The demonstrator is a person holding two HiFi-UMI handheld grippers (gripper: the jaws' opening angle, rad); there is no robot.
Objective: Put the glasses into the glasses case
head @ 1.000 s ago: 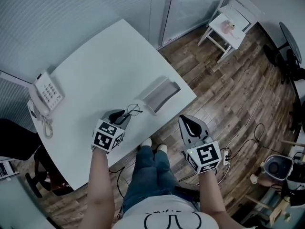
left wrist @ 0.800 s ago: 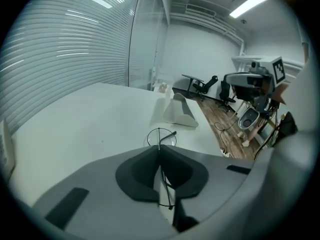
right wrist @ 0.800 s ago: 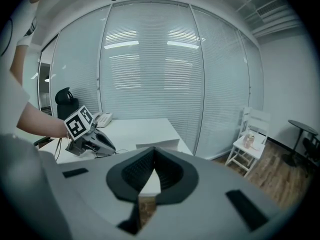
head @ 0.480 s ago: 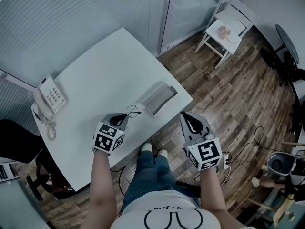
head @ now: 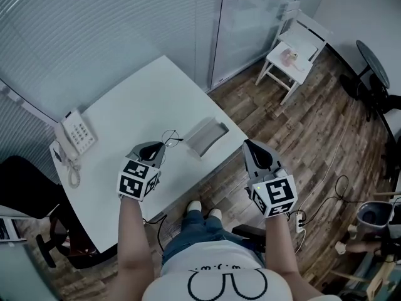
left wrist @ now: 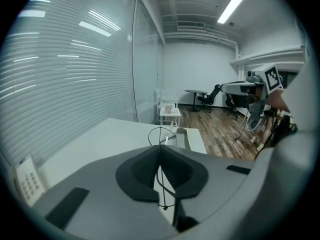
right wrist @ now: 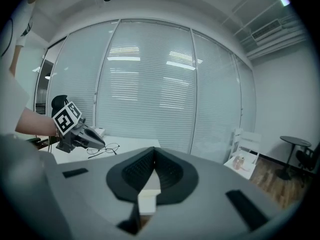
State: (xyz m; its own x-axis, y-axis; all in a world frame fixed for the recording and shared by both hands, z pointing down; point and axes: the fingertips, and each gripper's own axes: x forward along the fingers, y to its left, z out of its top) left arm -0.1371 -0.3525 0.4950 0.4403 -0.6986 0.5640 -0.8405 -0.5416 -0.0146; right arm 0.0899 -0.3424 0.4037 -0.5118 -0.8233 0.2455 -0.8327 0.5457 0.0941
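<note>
Over the table [head: 125, 111], the left gripper [head: 158, 149] is clamped on the thin frame of the glasses [head: 170, 136], lenses forward, just beside the open case [head: 207, 135]. Off the table's edge, the right gripper [head: 253, 148] is closed and empty.

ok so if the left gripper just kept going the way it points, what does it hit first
Most likely the glasses case, which lies just past the glasses pinched in the left gripper. Depth is unclear, so it might touch the white table just short of the case.
</note>
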